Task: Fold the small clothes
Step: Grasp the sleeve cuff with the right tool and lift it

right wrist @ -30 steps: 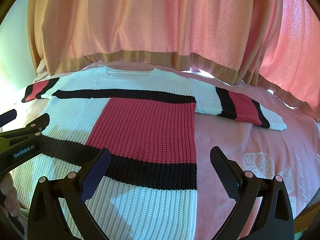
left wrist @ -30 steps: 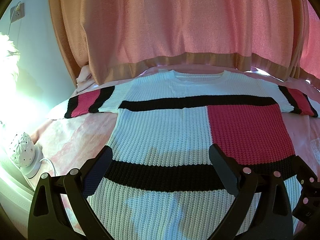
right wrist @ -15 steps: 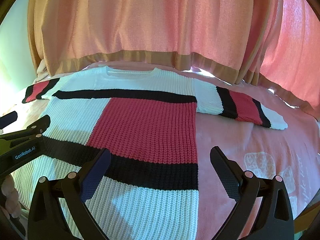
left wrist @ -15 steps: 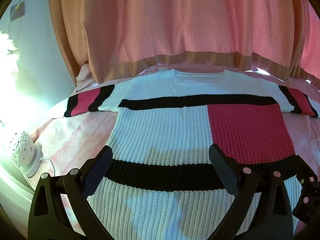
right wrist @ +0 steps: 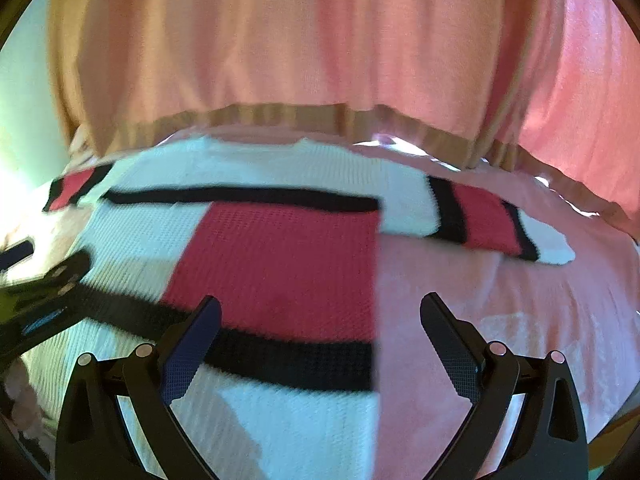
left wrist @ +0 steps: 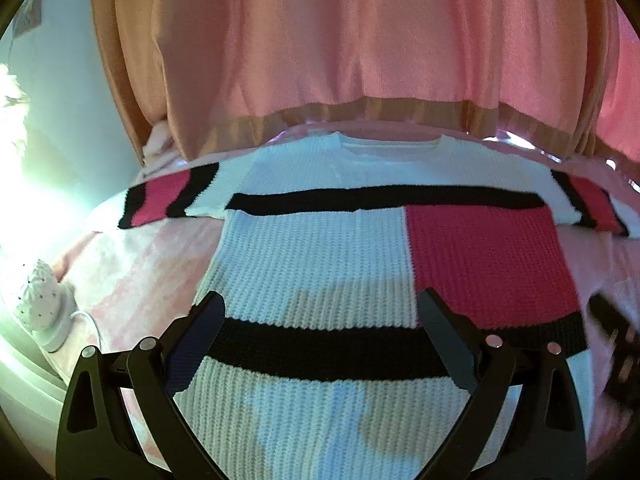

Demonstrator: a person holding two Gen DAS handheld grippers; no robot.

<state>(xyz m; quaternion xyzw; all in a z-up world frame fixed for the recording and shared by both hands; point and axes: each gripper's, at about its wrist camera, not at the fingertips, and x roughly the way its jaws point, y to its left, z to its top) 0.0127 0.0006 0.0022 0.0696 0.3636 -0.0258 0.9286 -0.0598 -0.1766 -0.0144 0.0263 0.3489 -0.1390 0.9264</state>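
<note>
Sweater (left wrist: 320, 248) lies flat and unfolded on the pink bed (right wrist: 480, 300), filling mid-frame. Both my claws, left (left wrist: 320, 316) and right (right wrist: 320, 316), hang spread and empty above its hem. It looks soft, floppy knit; I'd pinch a sleeve (right wrist: 480, 216) edge.

Knit sweater (left wrist: 320, 264) lying spread flat on the pink bed (left wrist: 132, 264)

The left gripper (left wrist: 320, 316) is hovering over the sweater's lower black band, its fingers (left wrist: 208, 320) standing wide apart and holding nothing. Both sleeves are stretching outward. A pink curtain (left wrist: 360, 40) is hanging behind, and a small white lamp (left wrist: 40, 300) is sitting at the left.
</note>
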